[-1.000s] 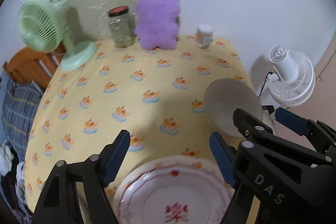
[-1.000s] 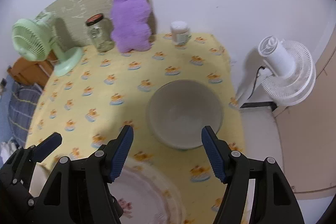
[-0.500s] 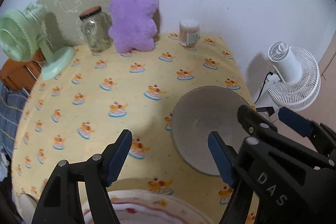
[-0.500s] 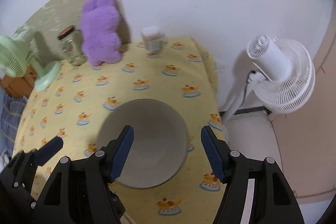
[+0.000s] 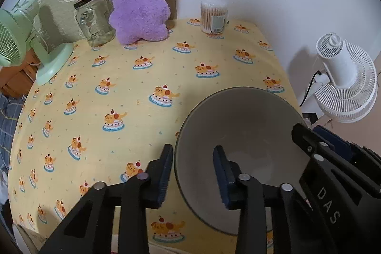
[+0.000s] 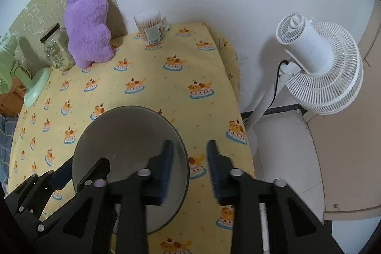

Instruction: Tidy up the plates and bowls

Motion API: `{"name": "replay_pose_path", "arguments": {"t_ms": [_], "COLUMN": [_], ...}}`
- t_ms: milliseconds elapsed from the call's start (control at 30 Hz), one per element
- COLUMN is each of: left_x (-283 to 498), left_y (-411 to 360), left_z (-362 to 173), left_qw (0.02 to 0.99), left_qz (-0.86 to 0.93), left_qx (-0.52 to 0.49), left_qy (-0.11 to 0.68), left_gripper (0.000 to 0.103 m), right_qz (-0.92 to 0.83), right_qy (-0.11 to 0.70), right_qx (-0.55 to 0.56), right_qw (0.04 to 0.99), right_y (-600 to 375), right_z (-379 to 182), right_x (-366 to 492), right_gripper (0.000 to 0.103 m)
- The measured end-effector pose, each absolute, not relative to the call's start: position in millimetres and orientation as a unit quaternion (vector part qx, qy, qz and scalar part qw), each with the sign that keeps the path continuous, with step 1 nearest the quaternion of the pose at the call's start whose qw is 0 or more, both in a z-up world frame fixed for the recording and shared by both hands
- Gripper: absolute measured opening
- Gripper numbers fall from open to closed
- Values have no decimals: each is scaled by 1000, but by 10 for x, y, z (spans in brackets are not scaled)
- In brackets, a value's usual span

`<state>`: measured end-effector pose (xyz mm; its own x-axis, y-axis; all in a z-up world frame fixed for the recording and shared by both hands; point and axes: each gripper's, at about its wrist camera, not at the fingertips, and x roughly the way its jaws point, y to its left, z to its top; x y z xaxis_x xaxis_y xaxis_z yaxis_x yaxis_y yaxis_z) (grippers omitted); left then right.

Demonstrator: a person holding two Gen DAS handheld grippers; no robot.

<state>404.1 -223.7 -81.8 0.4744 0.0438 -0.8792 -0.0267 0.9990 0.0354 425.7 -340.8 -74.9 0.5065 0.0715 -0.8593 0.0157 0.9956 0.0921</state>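
I am closing both grippers on opposite sides of the grey bowl (image 5: 240, 135), which is sitting near the right edge of the yellow cake-print tablecloth (image 5: 133, 92). The left gripper (image 5: 193, 173) is straddling the bowl's left rim, the right gripper (image 6: 189, 166) its right rim; both jaws are narrowing, pads not yet visibly pressing the wall.
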Motion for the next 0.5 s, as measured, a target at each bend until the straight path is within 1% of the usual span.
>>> {"name": "replay_pose_path", "arguments": {"t_ms": [100, 133, 200, 233, 500], "left_x": [4073, 4085, 4108, 4120, 4117], "left_y": [-2254, -2252, -2246, -2251, -2235], "left_z": [-850, -860, -866, -863, -860], "left_qw": [857, 857, 856, 855, 846], "left_qz": [19, 19, 19, 18, 9], "left_qx": [13, 15, 20, 27, 26], "left_qy": [514, 515, 516, 518, 532], "left_gripper": [29, 28, 23, 23, 23], "right_qz": [26, 30, 30, 28, 18], "right_qy": [502, 503, 503, 503, 522], "right_qx": [47, 47, 43, 40, 47], "right_qw": [863, 863, 863, 863, 852], "right_y": [-3381, -3370, -3341, -3333, -3328], "right_z": [-783, -791, -800, -798, -787], "right_x": [4296, 4302, 4317, 4321, 4308], "right_gripper": [22, 17, 17, 17, 17]}}
